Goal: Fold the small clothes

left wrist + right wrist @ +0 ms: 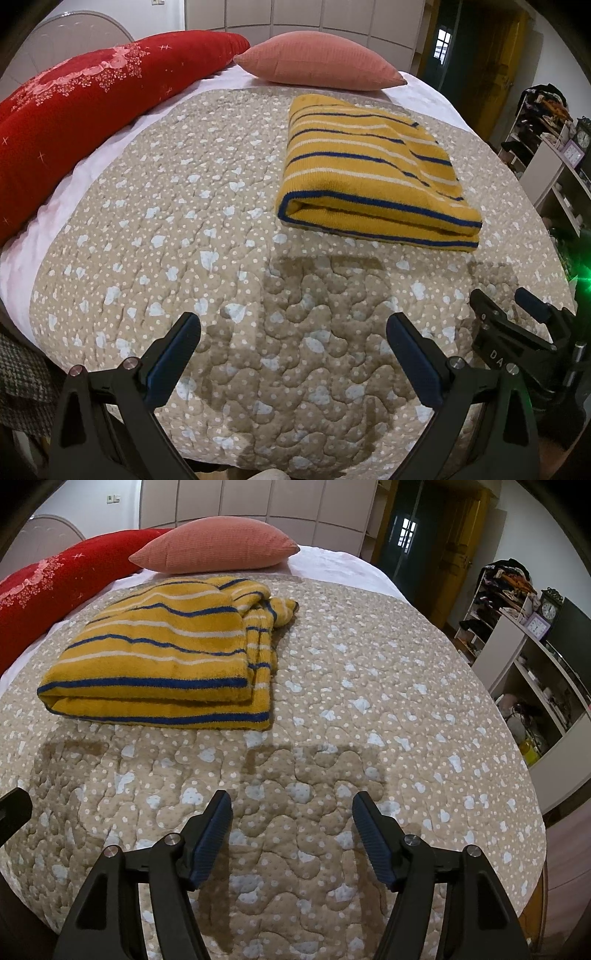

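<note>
1. The yellow garment (373,173) with blue and white stripes lies folded on the bed's quilted beige cover (207,229), its thick folded edge toward the cameras.
2. In the right wrist view a bunched part of it trails off at the far right corner.
3. The left hand-held gripper (293,332) hangs over bare quilt nearer than the garment, jaws spread wide, nothing between them.
4. The right hand-held gripper (291,814) likewise stands apart and empty, well short of the garment.
5. A pink pillow (317,61) and a red bolster (74,110) lie beyond, at the head of the bed.
6. Shelves (524,672) with clocks stand to the right.
</note>
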